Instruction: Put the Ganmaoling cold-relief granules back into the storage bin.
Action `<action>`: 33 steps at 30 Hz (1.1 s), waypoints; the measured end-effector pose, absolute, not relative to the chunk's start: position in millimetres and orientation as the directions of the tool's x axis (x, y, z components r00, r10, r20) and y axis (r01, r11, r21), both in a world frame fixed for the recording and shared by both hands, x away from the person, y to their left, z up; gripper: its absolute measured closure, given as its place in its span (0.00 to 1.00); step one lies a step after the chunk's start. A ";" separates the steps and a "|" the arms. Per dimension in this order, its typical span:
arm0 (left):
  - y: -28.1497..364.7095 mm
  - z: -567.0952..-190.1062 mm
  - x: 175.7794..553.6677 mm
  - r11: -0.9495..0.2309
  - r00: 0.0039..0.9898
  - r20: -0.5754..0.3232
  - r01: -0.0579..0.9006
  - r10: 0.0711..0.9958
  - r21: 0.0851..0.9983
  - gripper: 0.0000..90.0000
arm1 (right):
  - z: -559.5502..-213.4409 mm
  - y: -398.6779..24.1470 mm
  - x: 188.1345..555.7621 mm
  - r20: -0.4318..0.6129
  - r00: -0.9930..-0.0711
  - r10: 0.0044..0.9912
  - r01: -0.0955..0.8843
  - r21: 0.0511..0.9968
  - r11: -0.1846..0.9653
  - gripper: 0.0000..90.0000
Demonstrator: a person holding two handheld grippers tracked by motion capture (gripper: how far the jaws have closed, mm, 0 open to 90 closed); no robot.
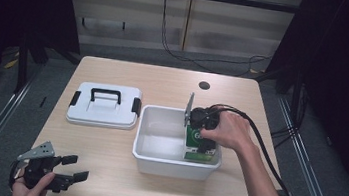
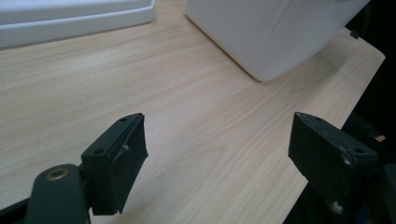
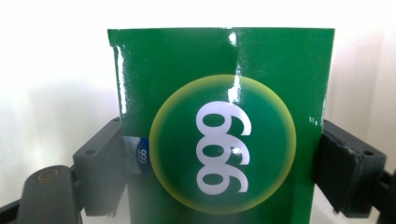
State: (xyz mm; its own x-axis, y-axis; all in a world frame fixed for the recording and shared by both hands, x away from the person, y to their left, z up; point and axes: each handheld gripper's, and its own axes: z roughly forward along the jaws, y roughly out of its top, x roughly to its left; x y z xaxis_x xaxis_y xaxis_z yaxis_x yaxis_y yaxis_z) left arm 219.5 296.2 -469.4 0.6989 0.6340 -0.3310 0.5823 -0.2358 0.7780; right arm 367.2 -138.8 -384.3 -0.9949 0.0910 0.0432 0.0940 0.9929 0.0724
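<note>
Packing well along: glossy green carton marked 999 (image 3: pixel 223 140) lowered into the right end of the white rectangular plastic bin (image 1: pixel 154 163), not yet released. Right gripper (image 1: pixel 202 131) clamped on its 2 sides. White handled lid (image 1: pixel 103 112) off, lying beside the bin. Left gripper (image 2: pixel 219 158) wide open, empty, above light wooden table (image 2: pixel 196 121).

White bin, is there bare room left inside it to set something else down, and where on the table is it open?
Inside the white bin, the left part is bare; the right corner is crowded by the green box and the right claw clamped on it. On the table, open patches lie behind the bin and the white lid, and along the near edge between the left claw and the bin.
</note>
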 end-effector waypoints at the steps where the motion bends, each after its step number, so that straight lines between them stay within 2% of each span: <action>1: 296.1 -469.4 219.4 -0.236 0.699 -0.331 0.582 0.634 0.778 0.21 | -385.6 -138.4 366.9 0.045 -0.994 0.099 0.102 0.067 0.993 0.17; 7: 296.0 -469.4 219.6 -0.236 0.699 -0.330 0.582 0.634 0.778 0.21 | -397.1 -138.9 367.1 0.075 -0.992 0.103 0.107 0.055 0.993 0.16; 33: 296.0 -469.3 219.4 -0.236 0.700 -0.331 0.581 0.633 0.778 0.21 | -416.2 -130.6 368.4 0.068 -0.991 0.119 0.118 -0.013 0.993 0.16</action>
State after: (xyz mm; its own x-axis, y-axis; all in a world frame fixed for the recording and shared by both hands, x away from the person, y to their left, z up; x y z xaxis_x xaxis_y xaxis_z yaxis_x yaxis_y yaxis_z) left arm 219.4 296.0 -469.3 0.6999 0.6331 -0.3306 0.5815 -0.2363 0.7785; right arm 368.4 -130.6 -416.2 -0.9906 0.1186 0.0681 0.1180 0.9929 -0.0129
